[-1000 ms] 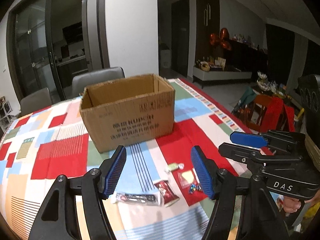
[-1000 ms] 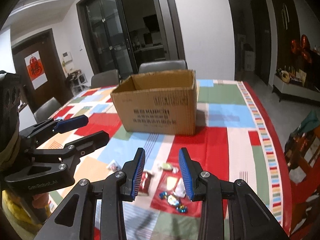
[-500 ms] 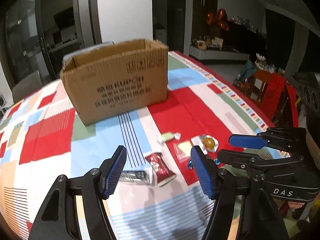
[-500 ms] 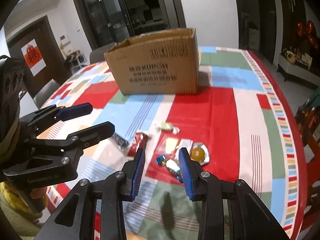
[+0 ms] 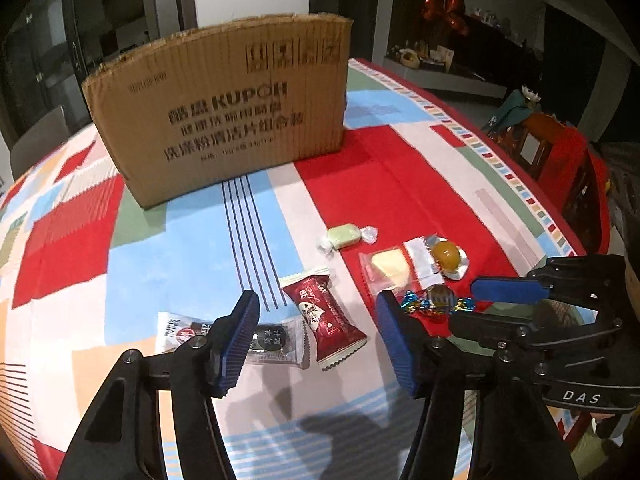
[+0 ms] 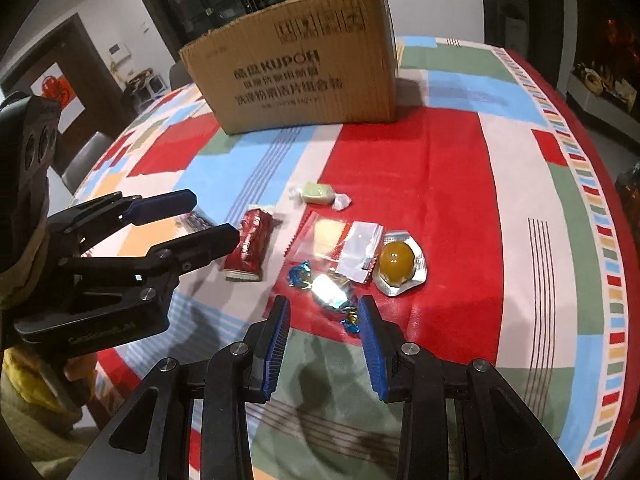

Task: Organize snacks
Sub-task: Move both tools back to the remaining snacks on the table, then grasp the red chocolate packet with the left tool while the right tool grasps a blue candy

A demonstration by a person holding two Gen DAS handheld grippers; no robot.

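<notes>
Several wrapped snacks lie on the patchwork tablecloth in front of a cardboard box. My left gripper hovers low over a red packet. Its jaws are closing, the packet lies below the gap, and the pads are clear of it. A black-and-white packet lies by its left finger. My right gripper stands narrowly open just short of a blue-and-gold foil candy, holding nothing. Each gripper shows in the other's view: right gripper, left gripper.
Between the grippers and the box lie a green candy, a clear packet with a yellow slab, a white sachet and an amber ball in foil. The table's edge curves away at the right. A grey chair stands at the left.
Both grippers have come down towards the snacks and tipped further downward, so the box now sits high in both views. The left jaws have narrowed a little; the right gap is unchanged.
</notes>
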